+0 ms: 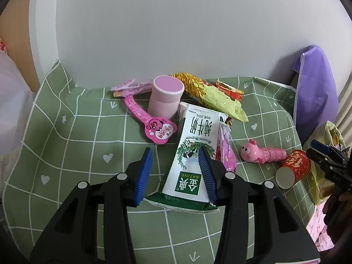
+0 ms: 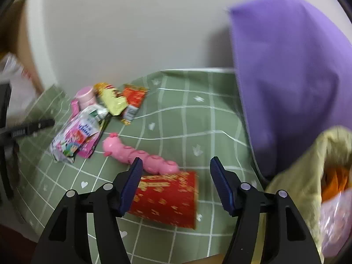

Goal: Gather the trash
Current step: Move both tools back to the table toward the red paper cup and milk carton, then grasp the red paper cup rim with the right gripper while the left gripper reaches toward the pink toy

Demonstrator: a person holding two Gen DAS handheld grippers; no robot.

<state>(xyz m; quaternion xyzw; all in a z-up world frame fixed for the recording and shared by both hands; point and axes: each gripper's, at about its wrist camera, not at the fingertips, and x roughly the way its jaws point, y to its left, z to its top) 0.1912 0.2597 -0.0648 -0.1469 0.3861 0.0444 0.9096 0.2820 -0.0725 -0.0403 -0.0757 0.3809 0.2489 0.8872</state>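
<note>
Left gripper: the left gripper [image 1: 176,171] is spread wide over the milk carton [image 1: 191,156], nothing clamped yet; whether a pad already touches the carton cannot be told.
Right gripper: the right gripper [image 2: 173,184] is also held apart, with the red paper cup [image 2: 167,200] lying on its side between the fingers; the left pad looks close to or against the cup, the right pad is clear of it.
Milk carton: it is seen flattened on the green checked cloth [image 1: 77,154], and every place below is given from it.
Behind the carton: a pink tub [image 1: 165,99] and a yellow snack wrapper [image 1: 215,101].
Right of the carton: a pink caterpillar toy [image 1: 264,153], then the cup, then an open bag [image 2: 308,176] at the table's edge.
Step in hand: the pick-up of the cup and carton is judged to be under way.
Next move: the jaws would need closing on each item, followed by a carry to the bag; the toy is probably to be left.
</note>
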